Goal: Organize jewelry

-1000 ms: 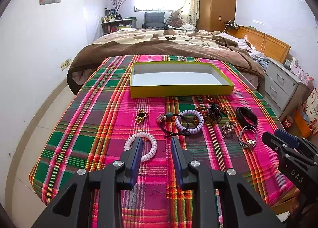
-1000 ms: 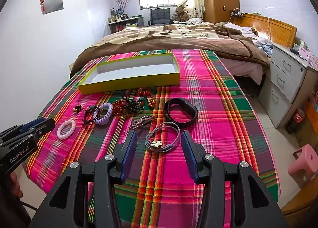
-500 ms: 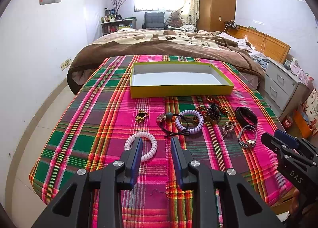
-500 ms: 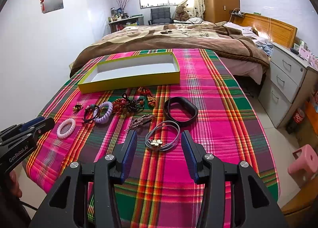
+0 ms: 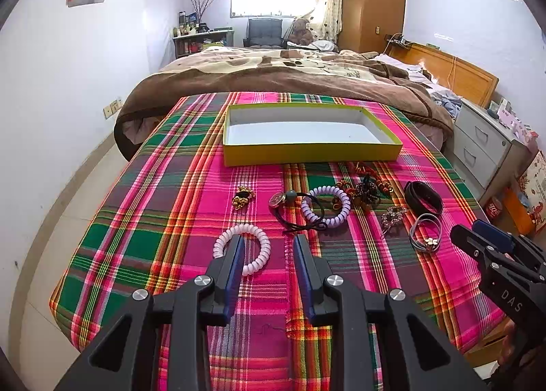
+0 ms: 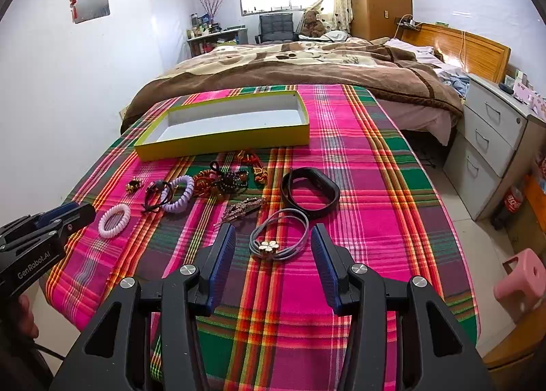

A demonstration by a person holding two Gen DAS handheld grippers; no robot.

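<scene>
both claws hang over the near edge of the plaid cloth (image 5: 163, 220), holding nothing. the left gripper (image 5: 269, 247) has its jaws parted, one finger over the pink coil bracelet (image 5: 254, 254). the right gripper (image 6: 273, 241) gapes wider, its fingers either side of the grey flower hair tie (image 6: 278, 241) without touching it. the rest of the jewelry lies loose between them and the yellow tray (image 5: 307, 152) further back: lilac coil (image 5: 327, 206), black band (image 6: 310, 194), beaded tangle (image 6: 221, 183)

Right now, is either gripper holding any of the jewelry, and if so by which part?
Nothing is held. The left gripper is open above the pink coil bracelet, and the right gripper is open around the gray hair tie with a flower charm, not clamped.
</scene>
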